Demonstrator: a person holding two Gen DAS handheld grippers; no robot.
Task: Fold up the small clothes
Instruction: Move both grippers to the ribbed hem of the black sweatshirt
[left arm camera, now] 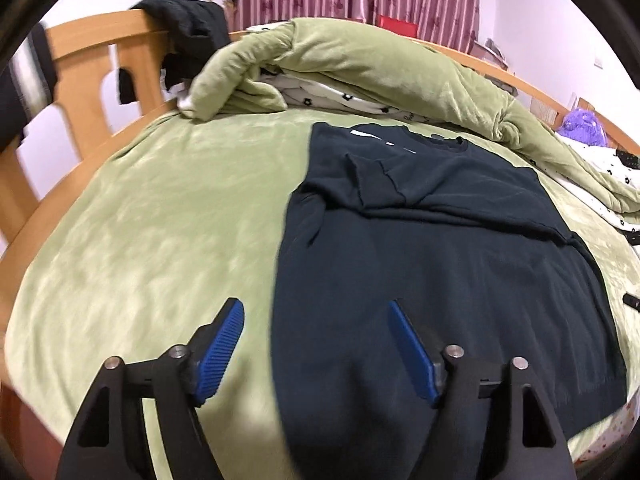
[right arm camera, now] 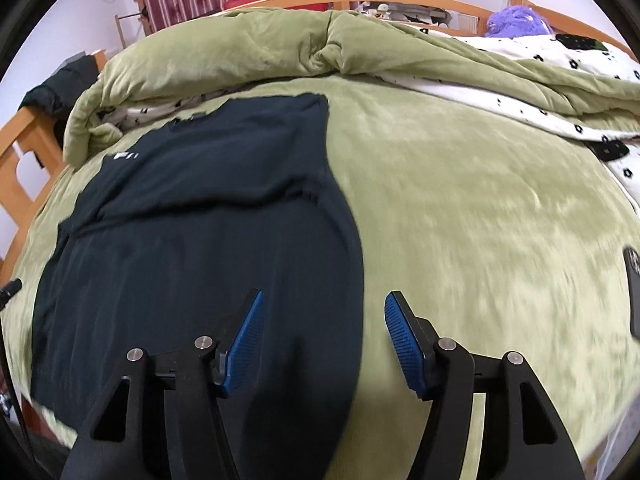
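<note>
Dark knit T-shirt (left arm camera: 420, 260) lying flat on the green bed (left arm camera: 140, 220), sleeves folded inward.
Soft, light, limp cloth, probably best pinched at its near hem corners; left gripper (left arm camera: 314, 320) and right gripper (right arm camera: 322, 312) both spread, empty.

One dark shirt (left arm camera: 420, 240), one green quilt (left arm camera: 360, 52)

Even, soft indoor light; faint shadows only. Strong fisheye bending with black vignette corners. Motion blur smears the bed (left arm camera: 132, 216) edges.
</note>
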